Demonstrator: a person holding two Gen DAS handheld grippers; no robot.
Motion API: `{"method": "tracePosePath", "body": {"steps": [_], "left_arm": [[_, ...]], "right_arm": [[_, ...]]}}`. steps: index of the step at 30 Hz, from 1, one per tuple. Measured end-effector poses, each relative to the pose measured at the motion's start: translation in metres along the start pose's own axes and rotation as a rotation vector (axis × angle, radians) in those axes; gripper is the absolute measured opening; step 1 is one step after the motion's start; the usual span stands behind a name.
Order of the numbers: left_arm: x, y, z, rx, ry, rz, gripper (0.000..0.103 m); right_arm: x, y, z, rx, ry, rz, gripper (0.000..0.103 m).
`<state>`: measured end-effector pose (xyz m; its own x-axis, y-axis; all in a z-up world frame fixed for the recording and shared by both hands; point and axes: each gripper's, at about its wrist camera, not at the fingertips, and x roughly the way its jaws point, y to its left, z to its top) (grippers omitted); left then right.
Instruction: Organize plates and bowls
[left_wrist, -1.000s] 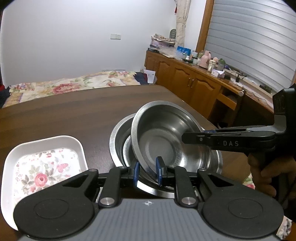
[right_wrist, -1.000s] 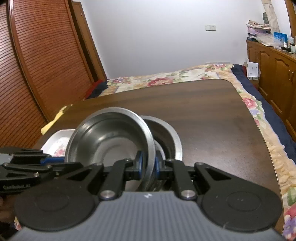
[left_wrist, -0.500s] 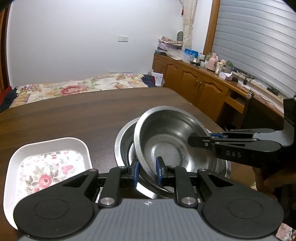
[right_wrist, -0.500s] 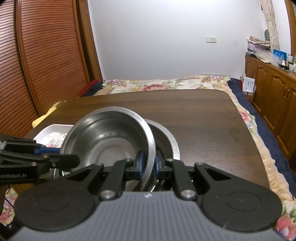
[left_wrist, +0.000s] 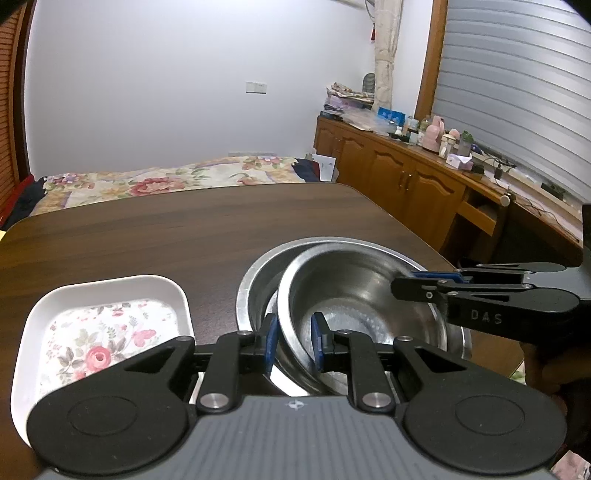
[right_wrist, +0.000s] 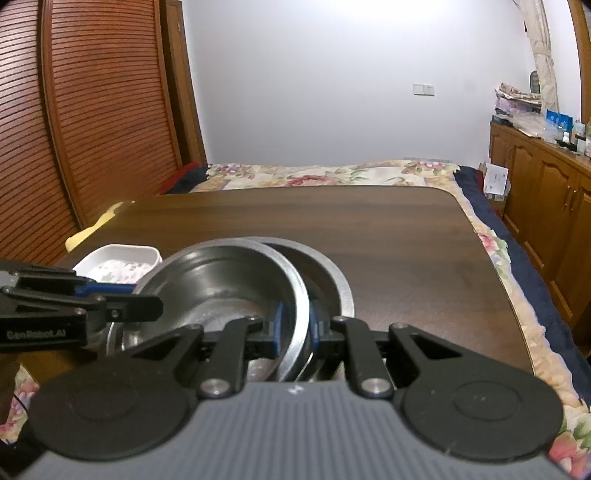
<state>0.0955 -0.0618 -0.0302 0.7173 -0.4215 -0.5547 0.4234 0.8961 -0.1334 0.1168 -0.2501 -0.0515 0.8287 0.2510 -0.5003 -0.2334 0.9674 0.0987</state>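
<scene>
1. Two tongs on one steel bowl (left_wrist: 354, 295): left tongs (left_wrist: 293, 341) straddling its near-left rim, pads either side of the wall with some gap showing, so closed around the rim but firm pinch not certain.
2. Right tongs (right_wrist: 295, 326) astride the opposite rim, blue pads (right_wrist: 275, 328) close on both sides of the wall; seen from the left wrist, entering sideways from the right (left_wrist: 428, 282) over the rim.
3. Held bowl tilted, sitting inside a larger steel bowl (left_wrist: 258, 280) on the dark wooden bench (left_wrist: 184, 229); larger bowl's rim showing beyond and to the left of the inner one.
4. Key relation: inner bowl offset toward the right side of the outer bowl and leaning, left edge higher; not yet nested flat. Round, so no long axis; grips on opposite sides of the rim.
5. Neither hand nearer; both already at the rim, bowl directly ahead of each.
6. Floral white square plate (left_wrist: 103, 325) just left of the bowls, apart from them, flat on the bench, untouched.
7. Likely step: settling inner bowl level and centred, then letting go; judged only from the tilt.
8. Risk: thin rim slipping, metal clanking or sliding on the outer bowl.
</scene>
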Motion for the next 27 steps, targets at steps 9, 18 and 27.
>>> {"method": "tracePosePath", "body": {"steps": [9,18,27], "left_arm": [[-0.011,0.003,0.0,-0.017,-0.048,0.01,0.024],[-0.023,0.002,-0.01,-0.005,-0.138,0.056,0.061],[-0.015,0.006,-0.017,-0.028,-0.114,0.053,0.06]], "right_arm": [[-0.012,0.0,0.002,0.005,-0.047,0.003,0.024],[-0.025,-0.001,-0.005,0.0,-0.121,-0.02,0.051],[-0.011,-0.009,-0.018,0.019,-0.106,-0.056,0.056]]}}
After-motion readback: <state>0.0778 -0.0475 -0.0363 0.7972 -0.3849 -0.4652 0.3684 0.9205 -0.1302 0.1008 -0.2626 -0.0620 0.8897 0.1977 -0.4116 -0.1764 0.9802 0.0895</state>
